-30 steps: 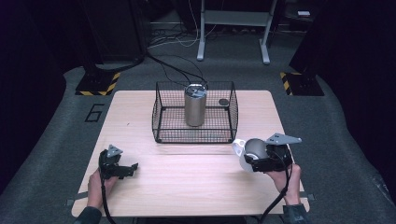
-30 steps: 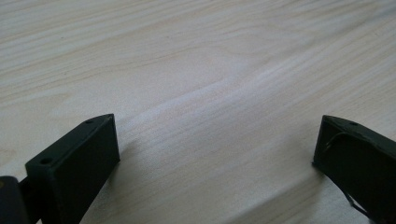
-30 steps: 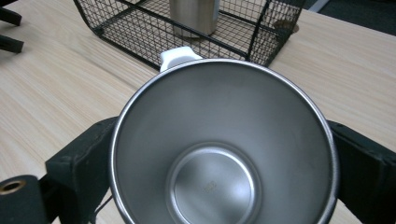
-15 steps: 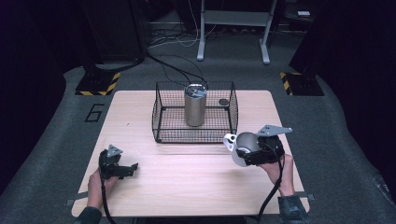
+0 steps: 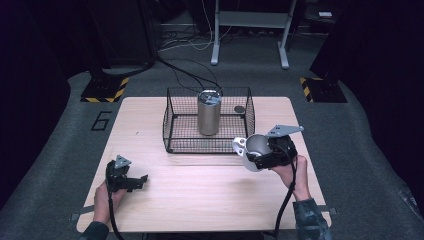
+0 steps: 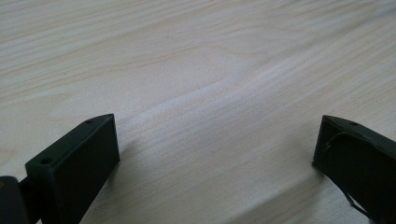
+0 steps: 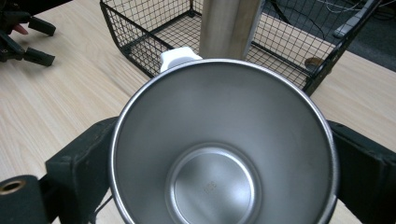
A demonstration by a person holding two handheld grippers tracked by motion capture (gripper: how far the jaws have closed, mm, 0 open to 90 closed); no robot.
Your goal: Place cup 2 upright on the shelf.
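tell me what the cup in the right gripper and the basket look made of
The cup looks like brushed stainless steel: a grey satin inside with soft reflections and a rolled rim, plus a white, probably plastic tab at its edge. The basket looks like black coated metal wire: a thin grid mesh on thicker frame rods.

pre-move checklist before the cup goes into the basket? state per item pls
1. Right hand-held gripper clamped on steel cup, jaws on both sides: ok.
2. Cup lifted clear of the table: cannot tell.
3. Wire basket top open: ok.
4. Free floor space in basket beside the tall steel canister: ok at its left; a small dark round thing lies at the right rear.
5. Left hand-held gripper open, low over the table, away from the basket: ok.
6. Cup interior empty: ok.
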